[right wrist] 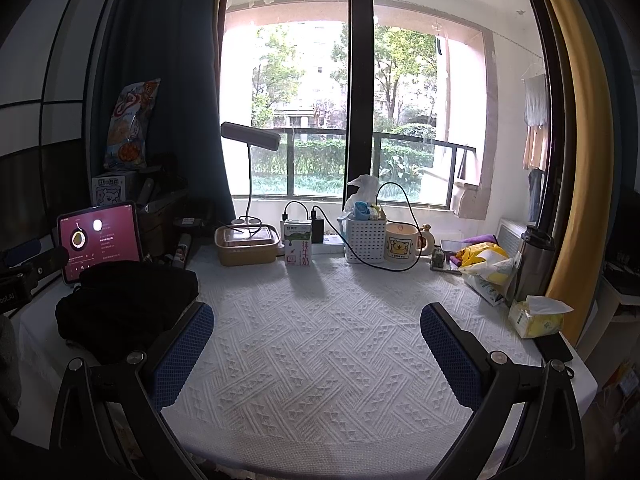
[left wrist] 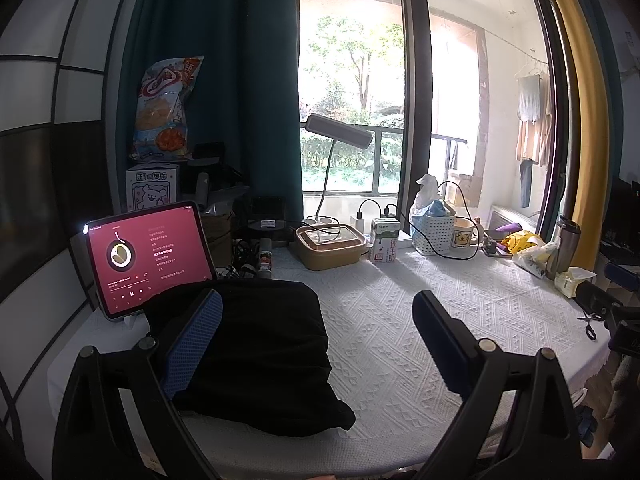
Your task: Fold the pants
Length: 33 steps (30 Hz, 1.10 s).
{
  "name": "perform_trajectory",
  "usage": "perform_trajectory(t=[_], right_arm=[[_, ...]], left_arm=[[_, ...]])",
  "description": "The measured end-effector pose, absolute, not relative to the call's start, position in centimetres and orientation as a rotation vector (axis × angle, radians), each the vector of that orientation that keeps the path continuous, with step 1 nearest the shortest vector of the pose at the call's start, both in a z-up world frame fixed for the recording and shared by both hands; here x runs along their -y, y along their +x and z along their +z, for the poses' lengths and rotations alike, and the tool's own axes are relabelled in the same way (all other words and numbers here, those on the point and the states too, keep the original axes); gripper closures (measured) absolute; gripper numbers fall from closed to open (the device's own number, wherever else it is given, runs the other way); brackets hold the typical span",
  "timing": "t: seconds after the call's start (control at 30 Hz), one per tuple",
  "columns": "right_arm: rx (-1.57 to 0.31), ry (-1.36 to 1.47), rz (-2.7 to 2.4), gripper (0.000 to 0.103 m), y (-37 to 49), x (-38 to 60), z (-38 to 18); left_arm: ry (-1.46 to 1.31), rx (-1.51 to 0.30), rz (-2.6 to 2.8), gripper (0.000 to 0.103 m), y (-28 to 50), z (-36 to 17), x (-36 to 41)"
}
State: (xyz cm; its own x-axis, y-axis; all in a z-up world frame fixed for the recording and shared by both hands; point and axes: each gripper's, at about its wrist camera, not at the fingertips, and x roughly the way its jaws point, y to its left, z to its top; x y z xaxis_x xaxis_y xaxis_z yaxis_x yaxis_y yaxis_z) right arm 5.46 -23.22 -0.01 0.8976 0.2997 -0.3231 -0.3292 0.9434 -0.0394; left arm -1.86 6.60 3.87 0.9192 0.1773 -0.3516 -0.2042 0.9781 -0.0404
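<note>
Folded black pants (left wrist: 256, 356) lie under the left tool (left wrist: 320, 344), seemingly untouched; both it and the right tool (right wrist: 316, 352) are spread above the counter (right wrist: 320, 320)

Folded black pants (left wrist: 256, 352) lie beside spread fingers (left wrist: 192, 340).

Folded pants (left wrist: 256, 352) lie on the table (left wrist: 400, 340) beneath the left gripper (left wrist: 316, 320), a tablet (left wrist: 148, 256) behind them; the right gripper (right wrist: 316, 340) hangs to their right, lamp (right wrist: 250, 138) and milk carton (right wrist: 298, 246) beyond.

Bright window (right wrist: 360, 100), teal curtain (left wrist: 224, 80), yellow curtain (right wrist: 576, 140), white-clothed table (right wrist: 320, 340)
</note>
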Motion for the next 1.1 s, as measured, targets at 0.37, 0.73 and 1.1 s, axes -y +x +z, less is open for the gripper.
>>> perform_trajectory(t=[0.37,0.73,1.1], right_arm=[[-0.32,-0.095,0.327,0.0,5.49,23.26,0.0],[-0.322,-0.094,0.327,0.0,5.52,23.26,-0.19],[-0.325,-0.09,0.325,0.0,5.6,23.43,-0.63]], left_arm=[[-0.078,-0.354,0.197,0.008,-1.86,3.87,-6.58],[-0.075,-0.355,0.189,0.008,-1.7,3.84,-6.57],[-0.069,-0.357,0.18,0.008,-1.5,3.94,-6.29]])
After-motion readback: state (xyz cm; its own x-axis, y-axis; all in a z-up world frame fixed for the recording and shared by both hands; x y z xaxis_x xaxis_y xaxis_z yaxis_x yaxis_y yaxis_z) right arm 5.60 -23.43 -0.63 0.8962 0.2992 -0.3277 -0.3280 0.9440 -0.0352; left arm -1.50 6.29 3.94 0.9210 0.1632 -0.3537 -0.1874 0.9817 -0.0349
